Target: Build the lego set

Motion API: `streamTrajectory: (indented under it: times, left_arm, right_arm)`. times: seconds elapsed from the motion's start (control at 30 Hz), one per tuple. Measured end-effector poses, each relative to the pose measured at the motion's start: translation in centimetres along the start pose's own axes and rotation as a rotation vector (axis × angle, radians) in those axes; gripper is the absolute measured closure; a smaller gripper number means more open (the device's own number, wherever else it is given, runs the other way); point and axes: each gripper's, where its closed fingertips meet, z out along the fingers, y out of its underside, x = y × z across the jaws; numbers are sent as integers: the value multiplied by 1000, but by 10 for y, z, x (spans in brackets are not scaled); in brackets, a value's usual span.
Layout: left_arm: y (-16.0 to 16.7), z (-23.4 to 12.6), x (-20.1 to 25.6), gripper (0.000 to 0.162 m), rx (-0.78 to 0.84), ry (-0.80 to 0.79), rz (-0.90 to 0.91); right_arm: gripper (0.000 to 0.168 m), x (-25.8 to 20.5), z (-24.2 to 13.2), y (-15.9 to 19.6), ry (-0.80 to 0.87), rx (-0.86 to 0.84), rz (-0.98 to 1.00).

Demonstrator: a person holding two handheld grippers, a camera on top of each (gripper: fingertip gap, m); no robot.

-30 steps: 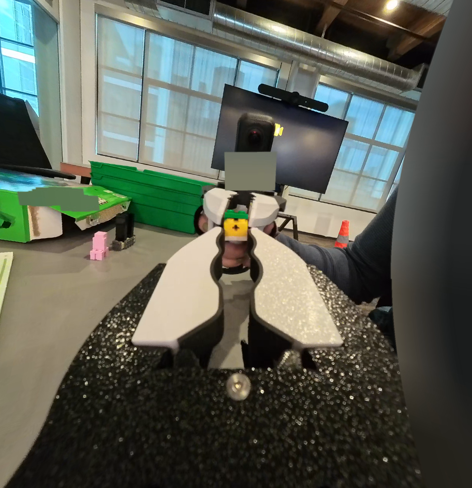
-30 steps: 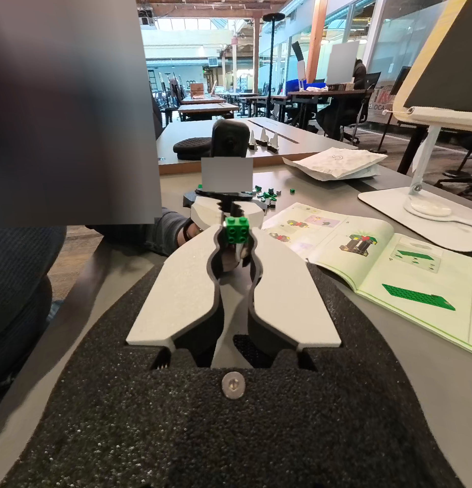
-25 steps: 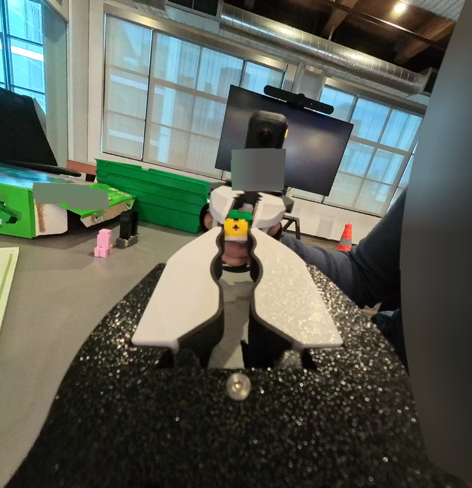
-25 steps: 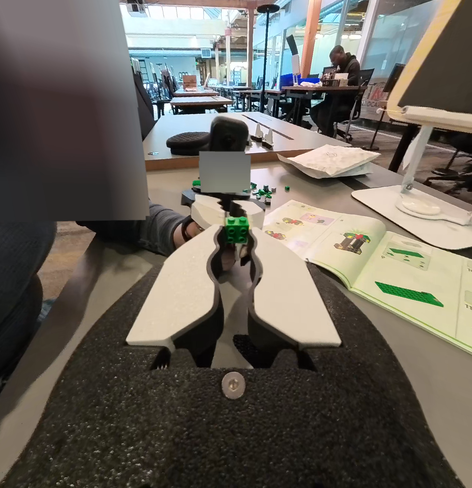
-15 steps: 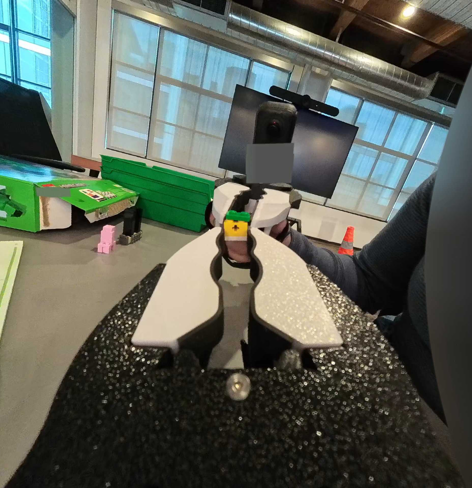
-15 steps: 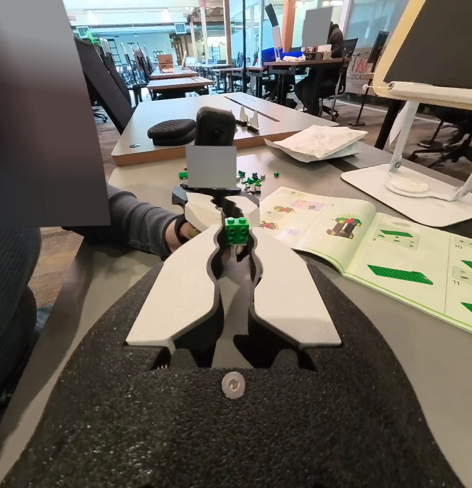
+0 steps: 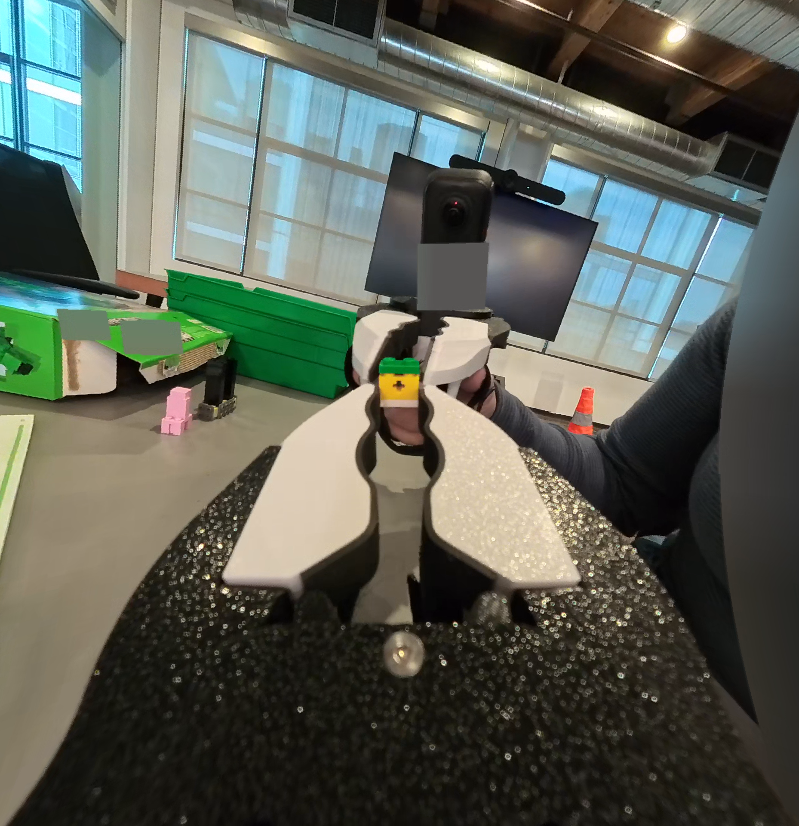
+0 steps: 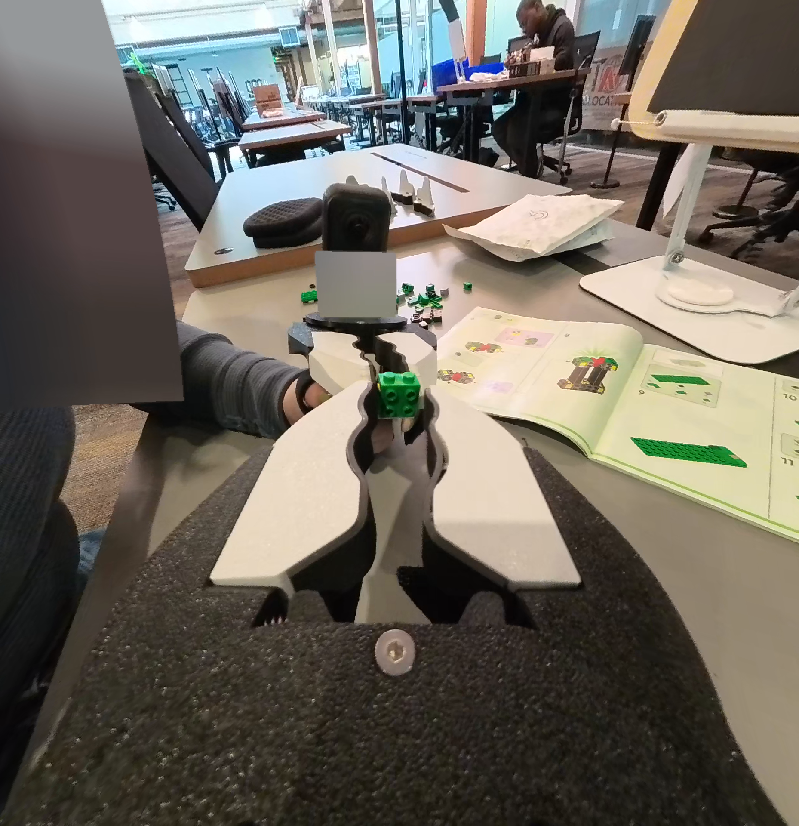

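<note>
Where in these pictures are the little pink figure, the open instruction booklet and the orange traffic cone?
pink figure (image 7: 178,410), left wrist view, on its body.
instruction booklet (image 8: 621,402), right wrist view, on its open left-hand page.
orange traffic cone (image 7: 583,410), left wrist view, on its striped middle.

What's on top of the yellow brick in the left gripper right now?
A green plate sits on the yellow brick, held up between the left gripper fingers. A pale layer shows under the yellow. The right gripper is close behind; whether it touches is hidden.
</note>
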Motion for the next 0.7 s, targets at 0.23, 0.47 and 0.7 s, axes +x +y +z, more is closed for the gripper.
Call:
streamTrajectory:
  times: [0.23,0.47,0.7]
  left_arm:
    - [-2,-1,-1,146,14,2,-16]
    - [-6,-6,-15,146,70,-44,-138]
    - [-1,-4,-22,146,49,-97,-186]
  right_arm:
    - [138,0,0,-3,5,23,-32]
    - [129,0,-8,-14,239,-31,-443]
    - [136,9,3,-1,600,-427,-1041]
